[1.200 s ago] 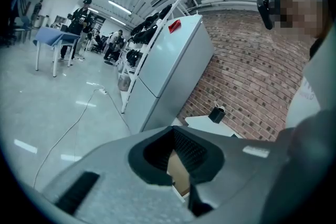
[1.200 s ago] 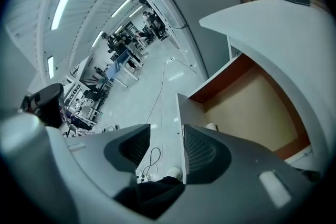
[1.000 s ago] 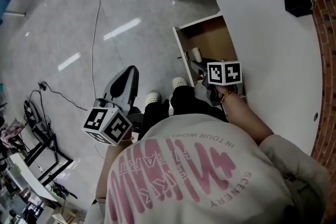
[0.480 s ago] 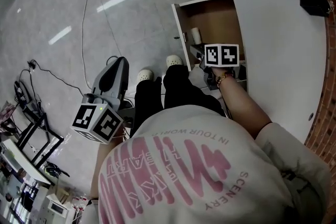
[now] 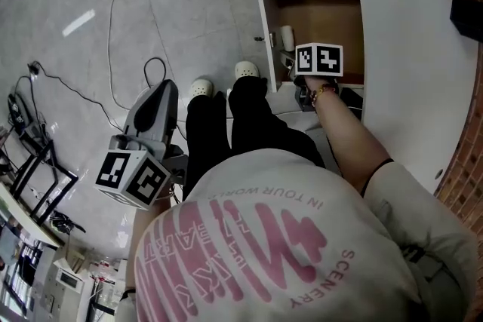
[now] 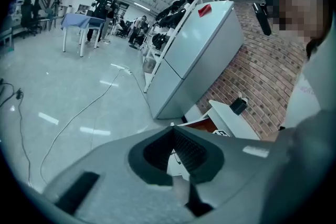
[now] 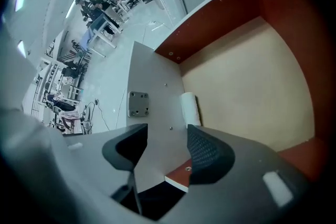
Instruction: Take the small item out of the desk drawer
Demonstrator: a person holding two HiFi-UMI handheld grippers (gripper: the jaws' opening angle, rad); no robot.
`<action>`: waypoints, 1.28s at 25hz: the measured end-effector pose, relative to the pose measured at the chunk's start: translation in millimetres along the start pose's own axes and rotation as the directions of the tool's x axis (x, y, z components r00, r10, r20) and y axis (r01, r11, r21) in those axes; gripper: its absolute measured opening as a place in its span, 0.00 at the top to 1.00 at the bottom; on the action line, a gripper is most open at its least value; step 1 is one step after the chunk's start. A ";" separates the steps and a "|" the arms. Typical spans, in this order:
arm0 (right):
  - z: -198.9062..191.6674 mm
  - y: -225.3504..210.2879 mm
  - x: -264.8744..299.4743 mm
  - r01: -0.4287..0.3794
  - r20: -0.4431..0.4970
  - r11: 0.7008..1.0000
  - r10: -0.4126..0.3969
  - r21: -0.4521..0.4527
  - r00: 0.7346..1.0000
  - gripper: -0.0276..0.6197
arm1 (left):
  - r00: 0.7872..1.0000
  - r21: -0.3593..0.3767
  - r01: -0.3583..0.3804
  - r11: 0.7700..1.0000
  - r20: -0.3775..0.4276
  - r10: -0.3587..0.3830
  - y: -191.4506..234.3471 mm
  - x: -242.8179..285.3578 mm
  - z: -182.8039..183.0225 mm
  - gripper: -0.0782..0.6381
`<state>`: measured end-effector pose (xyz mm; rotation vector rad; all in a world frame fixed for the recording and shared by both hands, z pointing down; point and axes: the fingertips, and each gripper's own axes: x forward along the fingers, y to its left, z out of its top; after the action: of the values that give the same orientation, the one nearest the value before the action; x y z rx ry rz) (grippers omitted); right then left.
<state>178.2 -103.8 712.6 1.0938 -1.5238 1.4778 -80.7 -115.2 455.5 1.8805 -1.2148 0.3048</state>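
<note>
The desk drawer (image 5: 321,15) stands pulled out from under the white desk top (image 5: 411,79). A small white roll (image 5: 287,38) lies inside it against the front panel, also seen as the roll (image 7: 190,109) in the right gripper view. My right gripper (image 7: 167,136) straddles the drawer's front panel (image 7: 155,107), one jaw outside and one inside; its jaws are opening and the pads do not press the panel. Its marker cube (image 5: 318,60) hides the jaws in the head view. My left gripper (image 6: 172,131) hangs shut and empty beside the person's legs, low at the left (image 5: 155,113).
A black box (image 5: 468,11) sits on the desk's far end, with a brick wall (image 5: 453,185) behind. The person's legs and white shoes (image 5: 200,87) stand before the drawer. A cable (image 5: 113,26) runs over the floor; racks (image 5: 30,170) stand at the left.
The head view has swung, so the drawer sits higher and shows more of its inside. The right gripper stays at the drawer's front edge. The left gripper still hangs low.
</note>
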 end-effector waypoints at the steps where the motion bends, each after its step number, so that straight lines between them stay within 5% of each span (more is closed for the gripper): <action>1: -0.9 -2.4 4.4 0.007 -0.009 1.000 -0.007 0.007 1.000 0.57 | 1.000 -0.007 -0.005 1.000 0.001 0.005 2.4 -0.2 -2.5 0.88; 32: 20.2 -54.5 75.0 0.118 -0.123 0.991 -0.109 0.068 0.986 0.60 | 0.997 -0.090 -0.067 0.994 -0.037 0.064 28.3 19.9 -31.7 0.88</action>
<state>202.4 -128.7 800.9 1.0973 -1.3117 1.5039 -87.1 -108.2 501.5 1.7537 -1.2486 0.3102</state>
